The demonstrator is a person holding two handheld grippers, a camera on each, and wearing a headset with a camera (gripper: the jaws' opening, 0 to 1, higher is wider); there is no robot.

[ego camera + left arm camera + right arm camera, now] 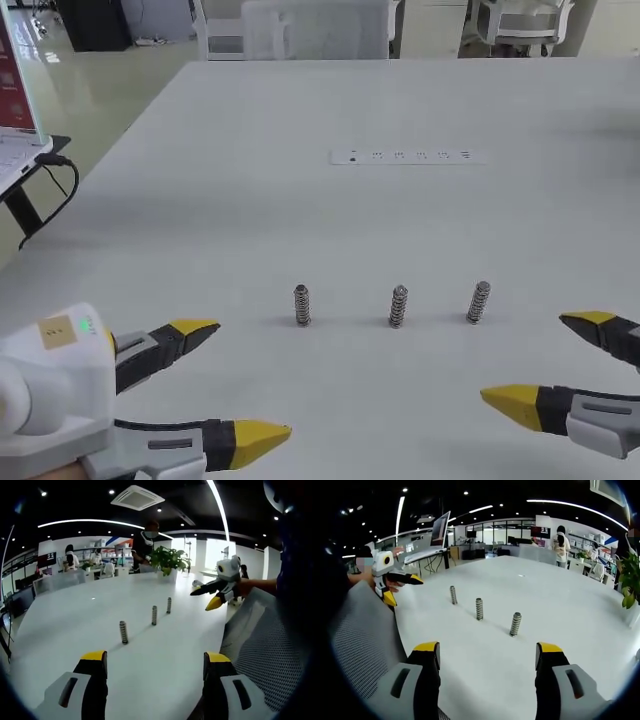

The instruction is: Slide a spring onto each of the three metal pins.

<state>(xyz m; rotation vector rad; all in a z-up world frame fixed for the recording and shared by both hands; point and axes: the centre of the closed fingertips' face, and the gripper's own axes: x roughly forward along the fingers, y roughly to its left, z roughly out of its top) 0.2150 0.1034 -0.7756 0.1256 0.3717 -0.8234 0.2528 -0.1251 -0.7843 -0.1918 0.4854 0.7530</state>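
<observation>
Three silver coiled metal springs (398,307) stand upright on the white bench (420,220), apparently seated on their pins, ahead of and between the yellow-tipped left tongs (250,378) and right tongs (522,358), both open and empty, so the task looks complete, needing only a check.

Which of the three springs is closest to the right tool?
The spring at the row's right end in the head view, nearest the right tool; the other two stand farther off toward the left tool.

Three spring-covered pins (302,305) (398,306) (478,302), two tools (250,378) (523,358), one power strip (407,156), one laptop (15,120), one potted plant (167,560)
</observation>
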